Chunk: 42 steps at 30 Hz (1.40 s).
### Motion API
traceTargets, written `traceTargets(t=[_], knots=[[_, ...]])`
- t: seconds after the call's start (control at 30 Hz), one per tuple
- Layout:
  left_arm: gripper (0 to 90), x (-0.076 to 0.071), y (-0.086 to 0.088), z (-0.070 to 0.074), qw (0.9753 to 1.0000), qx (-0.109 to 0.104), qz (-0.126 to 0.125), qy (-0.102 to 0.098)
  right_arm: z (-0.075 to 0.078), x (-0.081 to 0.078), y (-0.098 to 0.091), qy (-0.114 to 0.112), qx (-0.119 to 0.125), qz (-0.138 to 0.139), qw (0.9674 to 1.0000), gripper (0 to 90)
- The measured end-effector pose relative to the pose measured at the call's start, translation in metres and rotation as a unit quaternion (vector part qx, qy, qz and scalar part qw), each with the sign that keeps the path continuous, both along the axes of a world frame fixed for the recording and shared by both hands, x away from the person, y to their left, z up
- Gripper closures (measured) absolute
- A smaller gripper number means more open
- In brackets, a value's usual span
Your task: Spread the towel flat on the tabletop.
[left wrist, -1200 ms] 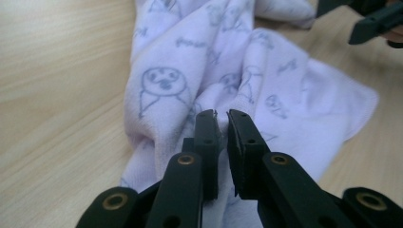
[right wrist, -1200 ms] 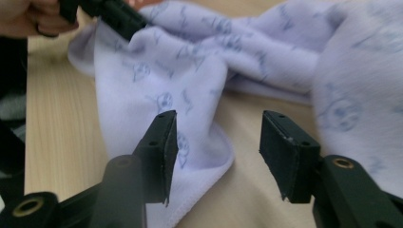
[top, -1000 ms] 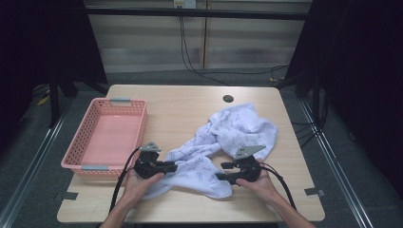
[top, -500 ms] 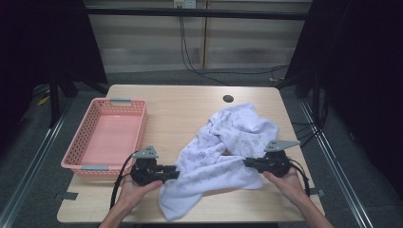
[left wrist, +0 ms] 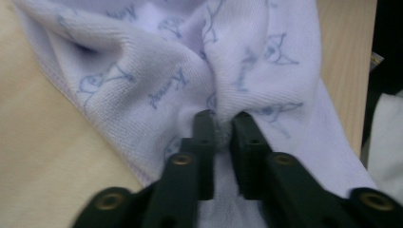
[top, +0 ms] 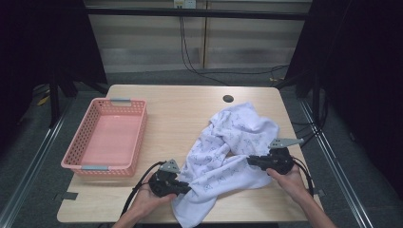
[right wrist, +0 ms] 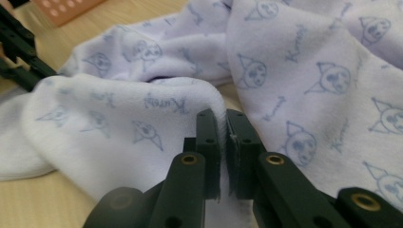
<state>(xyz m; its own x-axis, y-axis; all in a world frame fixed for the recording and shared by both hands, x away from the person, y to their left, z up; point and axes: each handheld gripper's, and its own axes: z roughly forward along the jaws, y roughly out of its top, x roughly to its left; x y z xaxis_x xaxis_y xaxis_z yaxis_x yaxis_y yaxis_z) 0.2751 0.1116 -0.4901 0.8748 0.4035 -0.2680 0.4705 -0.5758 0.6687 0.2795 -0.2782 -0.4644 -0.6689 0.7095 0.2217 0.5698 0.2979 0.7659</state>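
At the table's (top: 190, 109) four o'clock lies our towel (top: 228, 152). We have the left gripper (top: 183, 188) clamped on its seven o'clock edge, jaws just closed, and the right gripper (top: 252, 160) pinching its three o'clock fold. Both bites look thin; a hard spreading pull could slip one free.

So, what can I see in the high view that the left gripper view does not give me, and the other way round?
High view: the pink basket at the table's left, the right gripper, both hands, and the whole crumpled towel.

Left gripper view: the left gripper close up, its jaws having just closed on a bunched fold, plus the towel's weave and blue print.

Both: the white towel on the wooden table, pinched by the left gripper.
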Motion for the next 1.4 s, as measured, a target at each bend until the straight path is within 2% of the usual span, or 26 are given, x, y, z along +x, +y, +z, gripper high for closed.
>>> traceTargets(t=[0.07,0.13,0.17,0.2,0.23,0.27,0.33,0.4,0.43,0.53,0.6,0.67,0.8,0.83,0.9,0.97,1.0,1.03,1.1,1.13,1.17,1.2,1.27,1.33,1.4], knots=[[85.9,0.009,0.008,0.009,0.9995,-0.023,0.019,-0.006,0.007,-0.003,0.0,-0.003,0.012,0.005,0.9999,84.6],[85.8,0.02,0.017,0.018,0.9975,-0.047,0.051,-0.011,0.013,-0.006,-0.001,-0.007,0.019,0.006,0.9998,83.7],[85.7,0.027,0.02,0.021,0.9967,-0.05,0.06,-0.021,0.015,-0.005,-0.001,-0.007,0.018,0.004,0.9998,83.0],[85.3,0.033,0.022,0.023,0.9962,-0.041,0.07,-0.031,0.015,-0.004,-0.002,-0.008,0.014,0.001,0.9999,82.4],[84.1,0.04,0.024,0.022,0.9953,-0.038,0.083,-0.031,0.014,-0.001,-0.002,-0.006,0.012,-0.005,0.9999,82.4],[83.3,0.046,0.024,0.019,0.9946,-0.047,0.089,-0.023,0.01,0.003,-0.003,-0.002,0.009,-0.009,0.9999,82.8],[80.5,0.051,0.021,0.01,0.9949,-0.025,0.093,-0.028,-0.001,0.011,-0.005,0.005,-0.015,-0.021,0.9996,84.7],[72.8,0.052,0.017,0.003,0.996,-0.012,0.086,-0.017,-0.014,0.017,-0.007,0.017,-0.029,-0.031,0.9989,85.1],[67.9,0.05,0.017,0.004,0.9956,-0.011,0.091,-0.02,-0.017,0.017,-0.009,0.02,-0.028,-0.03,0.9989,83.9],[57.2,0.043,0.024,0.016,0.9946,-0.041,0.092,-0.025,-0.01,0.006,-0.01,0.013,-0.007,-0.014,0.9998,77.7],[56.5,0.034,0.03,0.027,0.9935,-0.055,0.091,-0.04,-0.006,-0.008,-0.01,0.007,-0.003,0.002,1.0,71.0],[55.4,0.022,0.036,0.036,0.9923,-0.075,0.087,-0.044,-0.007,-0.024,-0.009,0.009,0.004,0.017,0.9998,68.8],[58.3,-0.005,0.04,0.046,0.9928,-0.08,0.067,-0.06,-0.014,-0.053,-0.005,0.021,-0.001,0.046,0.9987,63.6],[58.3,-0.01,0.041,0.046,0.9932,-0.079,0.059,-0.061,-0.015,-0.057,-0.004,0.022,-0.008,0.05,0.9985,61.9],[59.2,-0.016,0.043,0.041,0.9943,-0.084,0.05,-0.043,-0.018,-0.062,-0.002,0.023,-0.017,0.055,0.9981,58.5],[57.8,-0.02,0.042,0.031,0.9968,-0.061,0.039,-0.036,-0.022,-0.061,-0.001,0.026,-0.027,0.053,0.9979,53.1],[56.8,-0.022,0.043,0.025,0.997,-0.055,0.047,-0.029,-0.023,-0.059,0.0,0.021,-0.039,0.057,0.9974,51.1],[53.6,-0.023,0.044,0.021,0.9975,-0.051,0.047,-0.016,-0.024,-0.058,0.0,0.022,-0.039,0.054,0.9976,49.7],[50.2,-0.024,0.046,0.015,0.9982,-0.038,0.047,-0.008,-0.026,-0.054,0.0,0.018,-0.042,0.058,0.9973,48.5],[47.2,-0.024,0.046,0.012,0.9979,-0.04,0.051,0.003,-0.027,-0.053,0.001,0.02,-0.041,0.055,0.9974,47.5],[44.5,-0.025,0.046,0.008,0.9983,-0.033,0.047,0.006,-0.028,-0.052,0.002,0.024,-0.041,0.057,0.9972,46.3],[43.3,-0.026,0.045,0.007,0.9987,-0.012,0.048,-0.003,-0.03,-0.052,0.004,0.023,-0.051,0.062,0.9965,45.5],[40.8,-0.026,0.045,0.003,0.9989,-0.004,0.046,-0.001,-0.032,-0.053,0.008,0.025,-0.067,0.068,0.9951,43.7],[38.8,-0.026,0.042,0.0,0.999,0.01,0.043,0.01,-0.034,-0.055,0.01,0.015,-0.074,0.075,0.9943,42.1],[37.4,-0.031,0.039,-0.001,0.9992,0.024,0.031,-0.007,-0.035,-0.059,0.012,0.002,-0.086,0.081,0.993,41.8]])
